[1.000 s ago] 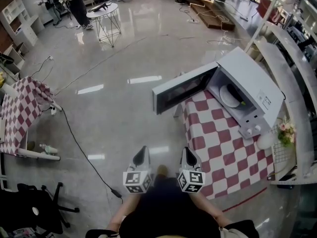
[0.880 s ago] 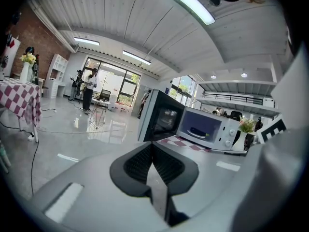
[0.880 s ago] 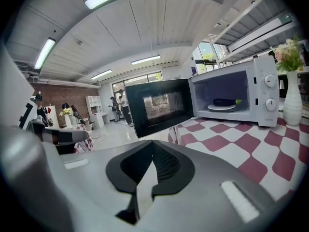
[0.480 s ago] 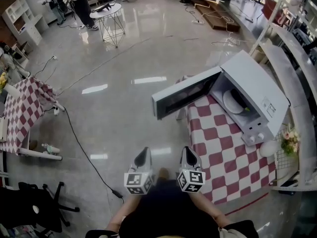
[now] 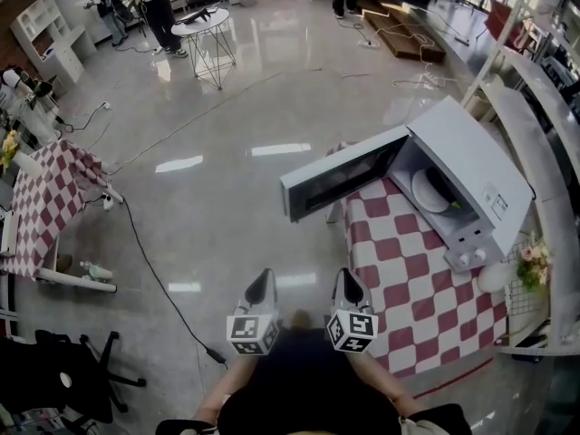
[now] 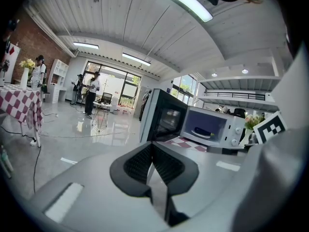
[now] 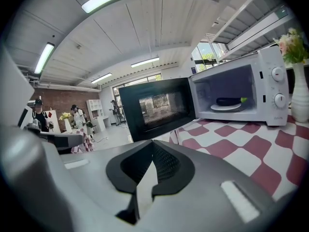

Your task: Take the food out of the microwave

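White microwave [image 5: 480, 175] stands door-open, ahead and right of the 2 tongs, food [image 7: 231, 101] on a plate [image 7: 227, 107] inside. Left tongs [image 6: 152, 144] and right tongs [image 7: 152, 143] are both closed, empty.

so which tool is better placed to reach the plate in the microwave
Right, probably. The right tool sits nearer the microwave and looks straight into it at the plate; the open door juts out in front of the left tool.
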A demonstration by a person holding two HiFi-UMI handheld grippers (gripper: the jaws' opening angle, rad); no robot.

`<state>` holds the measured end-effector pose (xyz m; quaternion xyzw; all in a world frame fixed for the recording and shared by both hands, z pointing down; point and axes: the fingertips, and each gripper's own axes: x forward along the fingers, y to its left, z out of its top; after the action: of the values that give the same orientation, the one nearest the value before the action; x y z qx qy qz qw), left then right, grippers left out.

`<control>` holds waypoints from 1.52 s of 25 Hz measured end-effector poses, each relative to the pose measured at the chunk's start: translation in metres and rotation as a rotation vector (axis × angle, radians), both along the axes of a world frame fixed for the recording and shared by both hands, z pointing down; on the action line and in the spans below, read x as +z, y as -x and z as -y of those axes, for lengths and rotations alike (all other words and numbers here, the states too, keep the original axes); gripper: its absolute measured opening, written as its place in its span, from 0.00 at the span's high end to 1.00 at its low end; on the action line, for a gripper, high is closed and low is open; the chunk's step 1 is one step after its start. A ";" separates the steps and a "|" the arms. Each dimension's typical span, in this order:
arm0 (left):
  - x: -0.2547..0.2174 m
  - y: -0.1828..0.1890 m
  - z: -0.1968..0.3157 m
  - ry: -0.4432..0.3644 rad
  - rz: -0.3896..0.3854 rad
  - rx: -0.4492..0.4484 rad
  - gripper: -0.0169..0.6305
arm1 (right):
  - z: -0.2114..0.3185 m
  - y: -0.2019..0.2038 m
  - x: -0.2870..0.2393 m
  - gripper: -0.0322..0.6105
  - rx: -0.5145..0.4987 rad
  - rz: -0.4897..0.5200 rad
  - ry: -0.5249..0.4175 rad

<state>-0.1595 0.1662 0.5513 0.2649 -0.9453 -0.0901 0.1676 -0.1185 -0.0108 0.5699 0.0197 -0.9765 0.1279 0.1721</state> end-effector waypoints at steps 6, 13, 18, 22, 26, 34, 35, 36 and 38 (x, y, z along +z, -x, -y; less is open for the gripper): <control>-0.002 -0.001 0.005 0.003 0.009 0.023 0.96 | 0.009 -0.003 -0.003 0.95 0.036 0.011 0.008; 0.000 -0.010 0.009 -0.002 0.002 0.042 0.96 | 0.004 -0.013 -0.005 0.95 0.042 0.015 0.016; 0.002 -0.017 0.010 -0.002 -0.007 0.051 0.96 | 0.003 -0.019 -0.005 0.95 0.049 0.013 0.016; 0.003 -0.015 0.014 0.003 -0.007 0.065 0.96 | 0.004 -0.019 -0.006 0.95 0.054 0.022 0.011; 0.000 -0.011 0.027 -0.001 0.000 0.108 0.96 | 0.010 -0.017 -0.007 0.95 0.078 0.022 0.010; 0.000 0.006 0.058 -0.002 -0.007 0.210 0.96 | 0.033 -0.015 -0.006 0.95 0.175 0.019 0.010; 0.000 0.009 0.063 -0.001 -0.008 0.226 0.96 | 0.037 -0.015 -0.006 0.95 0.189 0.019 0.010; 0.000 0.012 0.068 0.001 -0.009 0.241 0.96 | 0.041 -0.015 -0.007 0.95 0.205 0.020 0.011; 0.000 0.017 0.079 0.005 -0.010 0.272 0.96 | 0.052 -0.016 -0.007 0.95 0.247 0.018 0.015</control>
<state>-0.1769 0.0876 0.5512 0.3898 -0.9000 -0.0656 0.1837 -0.1025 -0.0625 0.5629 0.1375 -0.9672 0.1558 0.1462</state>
